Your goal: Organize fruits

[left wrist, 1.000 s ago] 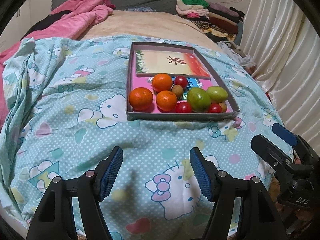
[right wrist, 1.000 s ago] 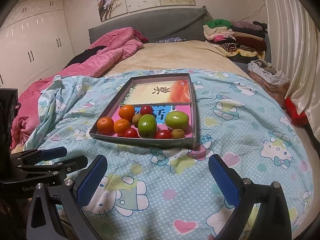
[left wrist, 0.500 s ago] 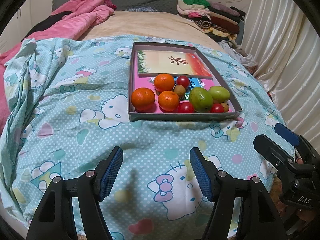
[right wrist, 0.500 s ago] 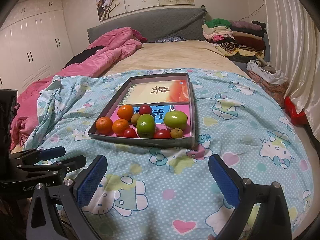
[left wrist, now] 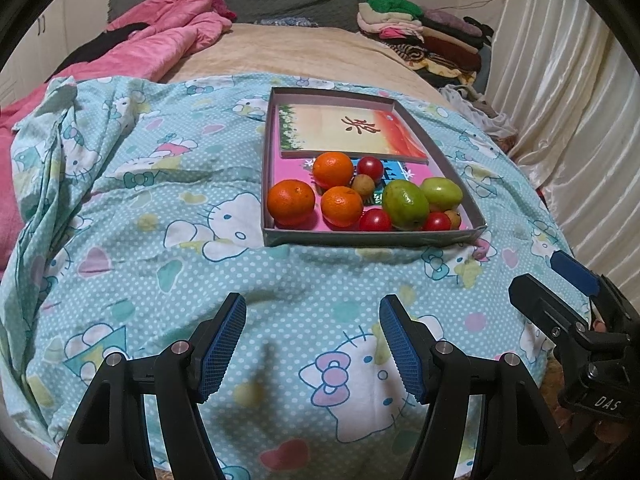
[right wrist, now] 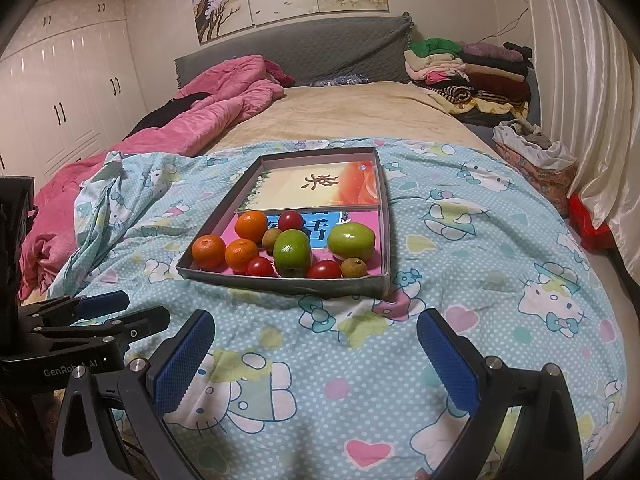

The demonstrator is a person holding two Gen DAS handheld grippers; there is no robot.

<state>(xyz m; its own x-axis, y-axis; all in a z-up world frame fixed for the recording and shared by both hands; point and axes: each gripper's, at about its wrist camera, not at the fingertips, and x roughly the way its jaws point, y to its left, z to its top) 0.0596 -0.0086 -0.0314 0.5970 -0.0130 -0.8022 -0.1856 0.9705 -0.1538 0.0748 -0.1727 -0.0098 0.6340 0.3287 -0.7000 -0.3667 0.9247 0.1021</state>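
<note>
The left tool hovers low over the bed's patterned quilt, its blue pads apart and gripping nothing; the right tool hangs alongside, spread wider and likewise empty. Ahead of both lies a shallow grey box, its long axis running away from the cameras toward the headboard. The fruit crowds the box's near end — three oranges on the left, two green fruits to the right, small red tomatoes and brown fruits between. A picture card fills the far half. Open quilt lies on all sides of the box.
</note>
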